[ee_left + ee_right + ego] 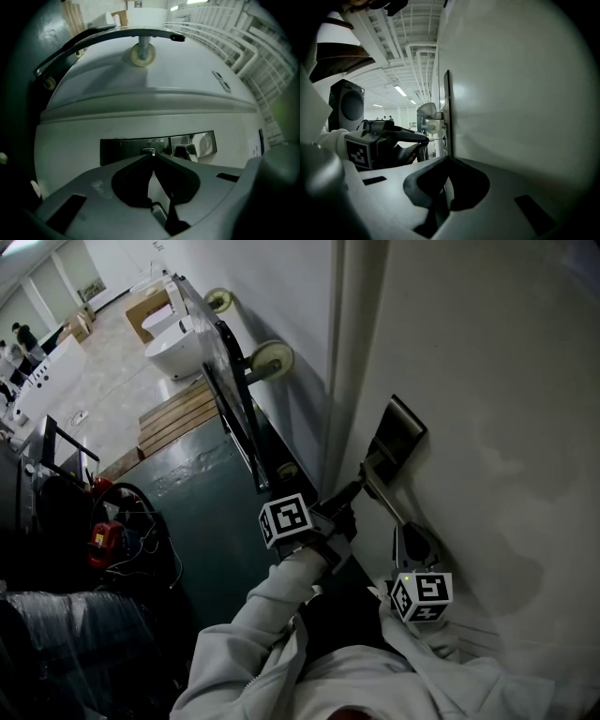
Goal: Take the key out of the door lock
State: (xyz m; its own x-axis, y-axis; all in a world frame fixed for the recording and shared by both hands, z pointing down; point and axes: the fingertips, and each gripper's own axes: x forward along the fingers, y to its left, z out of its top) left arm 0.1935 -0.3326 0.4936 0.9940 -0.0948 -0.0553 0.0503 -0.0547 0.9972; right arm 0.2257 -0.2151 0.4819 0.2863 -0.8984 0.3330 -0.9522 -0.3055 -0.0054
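— Where's the key (149, 151)?

— In the plate (123, 149) on the door (487, 381), sticking straight out from the plate's face. Its shaft lies in line with my left gripper (150, 155). So the pull, as I judge it, goes straight back off the plate, with no sideways lean.

— Which gripper is nearer?

— The left, by far. Its tips are just off the plate, right on the key. My right gripper (447, 159) sits below the plate, close to the door near the free end of the handle (398, 507), and looks up along the door.

— How do the left jaws stand?

— Together, pinched on the key's head. In the right gripper view only a thin bit of shaft shows between the tips and the plate. I think the key is seated in the lock, but it's small and dim there.

— And the right?

— Its jaws are closed too, with nothing between them, and they touch nothing I can see.
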